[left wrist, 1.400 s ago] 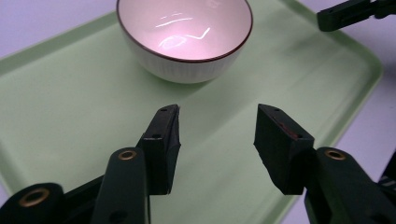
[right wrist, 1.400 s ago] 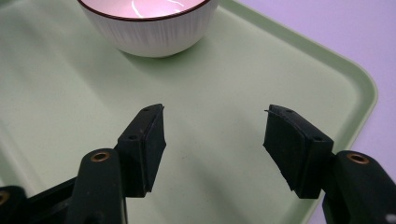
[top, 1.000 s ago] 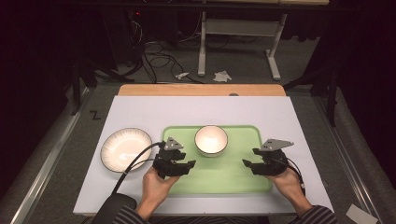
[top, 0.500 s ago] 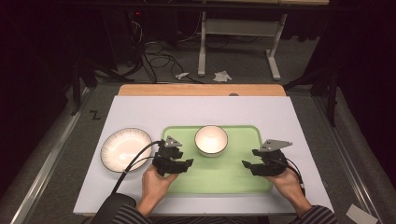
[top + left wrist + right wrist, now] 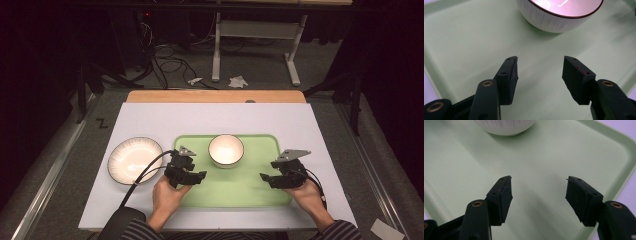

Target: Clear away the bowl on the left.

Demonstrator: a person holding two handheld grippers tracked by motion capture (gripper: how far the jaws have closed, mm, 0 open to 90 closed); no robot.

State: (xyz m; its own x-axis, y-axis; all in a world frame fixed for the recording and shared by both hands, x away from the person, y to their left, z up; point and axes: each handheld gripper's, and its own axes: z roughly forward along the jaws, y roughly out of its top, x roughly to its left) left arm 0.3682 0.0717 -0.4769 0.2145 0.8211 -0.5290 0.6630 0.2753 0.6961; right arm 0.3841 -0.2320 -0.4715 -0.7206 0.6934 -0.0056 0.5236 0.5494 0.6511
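My left gripper (image 5: 539, 72) has its jaws spread wide with nothing between them, and under the gap I see only the bare floor of the pale green tray (image 5: 469, 45). My right gripper (image 5: 539, 192) is just as wide apart and just as empty, also hanging over the tray, with the tray's raised rim curving round on the right side of its view.

From the high view, the tray (image 5: 250, 185) lies on a white table top (image 5: 215, 117) that ends at a wooden strip along the far edge. Beyond that the room is dim: grey floor, loose cables, the legs of a white stand, and a couple of crumpled scraps.

The white ribbed bowl (image 5: 226, 150) sits in the tray's far half. In the left gripper view the bowl (image 5: 559, 15) is straight ahead of my jaws, near but apart, and its dark rim line shows. In the right gripper view it is ahead and off to the left, cut by the top edge. Nothing lies between either gripper and the bowl.

Off the tray, just beside its left edge, rests a white plate (image 5: 135, 160); the left gripper's cable runs across the plate's near side.
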